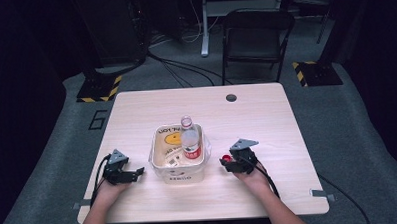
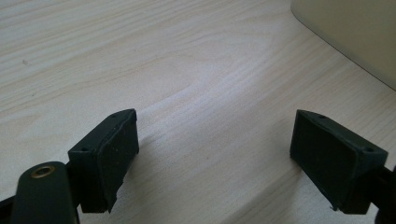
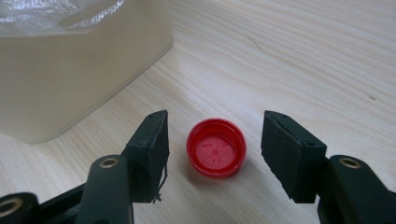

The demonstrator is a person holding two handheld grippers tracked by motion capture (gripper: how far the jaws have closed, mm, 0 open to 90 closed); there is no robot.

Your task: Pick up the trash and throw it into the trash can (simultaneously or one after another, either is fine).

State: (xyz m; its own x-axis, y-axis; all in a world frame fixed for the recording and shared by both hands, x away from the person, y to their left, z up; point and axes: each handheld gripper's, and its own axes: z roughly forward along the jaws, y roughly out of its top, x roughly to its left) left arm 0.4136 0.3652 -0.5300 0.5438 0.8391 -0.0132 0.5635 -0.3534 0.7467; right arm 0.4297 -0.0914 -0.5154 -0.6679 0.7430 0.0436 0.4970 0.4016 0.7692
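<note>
Dark flooring and a black chair (image 1: 256, 37) surround the pale wooden table (image 1: 266, 114). At its centre stands a cream tub (image 1: 178, 162) with a capless plastic bottle (image 1: 190, 140) leaning inside it. At about three o'clock from the tub, the right tool (image 3: 215, 149) straddles a red bottle cap (image 3: 216, 147) that lies open side up on the table; the jaws stand apart from it on either side, not touching. At nine o'clock from the tub, the left tool (image 2: 215, 158) rests wide open over bare wood.
</note>
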